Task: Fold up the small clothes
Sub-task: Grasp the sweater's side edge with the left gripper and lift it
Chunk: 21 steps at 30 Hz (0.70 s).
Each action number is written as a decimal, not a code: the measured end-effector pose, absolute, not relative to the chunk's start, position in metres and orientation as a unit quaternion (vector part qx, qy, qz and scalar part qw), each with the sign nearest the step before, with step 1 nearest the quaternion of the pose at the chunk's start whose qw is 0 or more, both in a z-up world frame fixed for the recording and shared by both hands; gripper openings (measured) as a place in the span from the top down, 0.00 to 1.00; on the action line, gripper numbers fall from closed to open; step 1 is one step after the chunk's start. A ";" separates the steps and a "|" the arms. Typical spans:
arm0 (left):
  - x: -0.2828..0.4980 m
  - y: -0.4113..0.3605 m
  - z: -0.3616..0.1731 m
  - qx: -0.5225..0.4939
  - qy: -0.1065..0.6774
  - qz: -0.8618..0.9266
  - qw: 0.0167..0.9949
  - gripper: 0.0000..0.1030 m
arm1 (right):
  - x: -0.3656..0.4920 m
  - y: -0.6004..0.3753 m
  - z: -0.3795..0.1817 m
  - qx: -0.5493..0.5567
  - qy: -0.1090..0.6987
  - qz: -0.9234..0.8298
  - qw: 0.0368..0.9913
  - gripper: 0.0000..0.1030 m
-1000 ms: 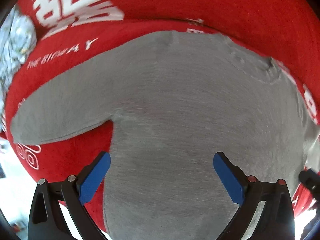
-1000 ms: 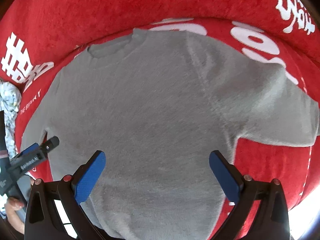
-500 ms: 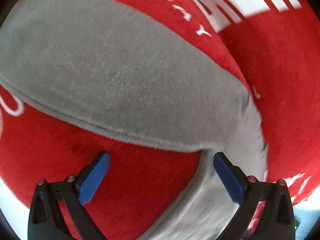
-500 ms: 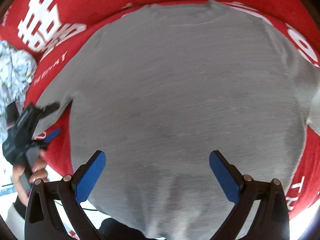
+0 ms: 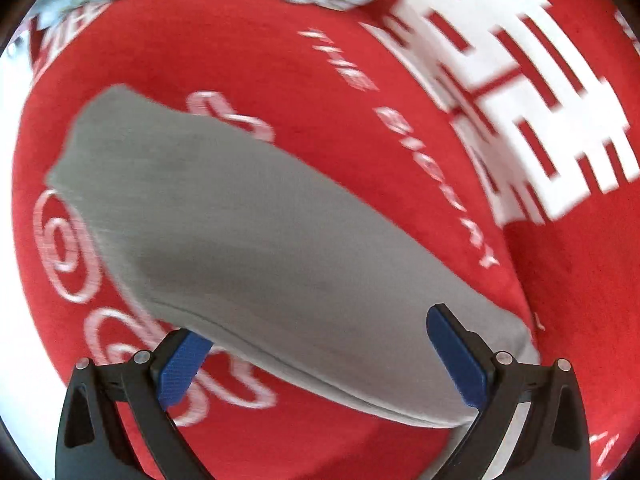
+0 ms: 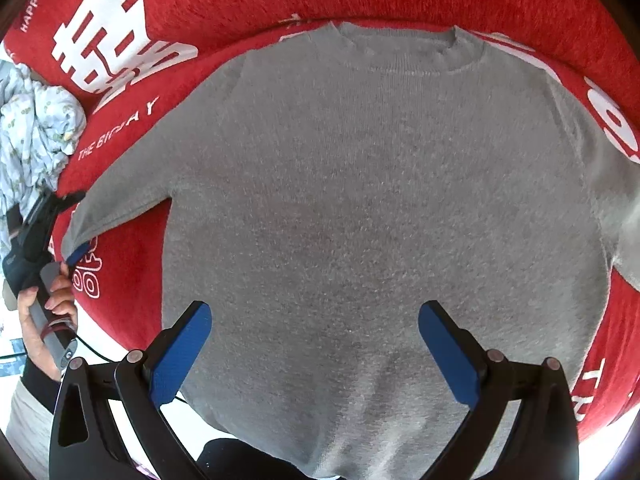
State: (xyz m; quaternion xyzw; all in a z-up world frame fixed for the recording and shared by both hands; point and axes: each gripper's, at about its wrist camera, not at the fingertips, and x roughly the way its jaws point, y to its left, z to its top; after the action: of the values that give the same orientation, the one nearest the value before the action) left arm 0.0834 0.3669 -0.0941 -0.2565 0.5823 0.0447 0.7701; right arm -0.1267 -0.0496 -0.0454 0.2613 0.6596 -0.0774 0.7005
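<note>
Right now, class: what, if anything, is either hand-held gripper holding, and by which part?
Nothing is clamped. The left hand-held gripper is open astride the sleeve of the grey knitted sweater; the right hand-held gripper is open above its body.

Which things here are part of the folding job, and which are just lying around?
Part of the job:
grey sweater
its sleeve
left gripper, open around that sleeve
right gripper, open over the sweater

Lying about:
crumpled pale printed cloth
red printed cover underneath
</note>
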 end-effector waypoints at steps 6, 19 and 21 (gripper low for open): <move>0.079 0.372 -0.094 -0.199 0.585 0.067 0.783 0.67 | -0.130 -0.043 -0.047 0.266 0.660 -0.075 0.699 0.00; 0.084 0.226 -0.001 -0.126 0.534 -0.163 0.820 0.94 | -0.161 -0.085 -0.032 0.307 0.628 -0.104 0.707 0.00; 0.077 0.172 0.016 -0.092 0.523 -0.220 0.818 0.94 | -0.169 -0.099 -0.029 0.317 0.621 -0.116 0.708 0.00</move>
State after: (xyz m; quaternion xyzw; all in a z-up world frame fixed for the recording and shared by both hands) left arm 0.0767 0.1724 0.0163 -0.0924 0.5233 -0.2200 0.8181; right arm -0.1690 -0.0993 -0.0292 0.3167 0.6206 -0.1161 0.7079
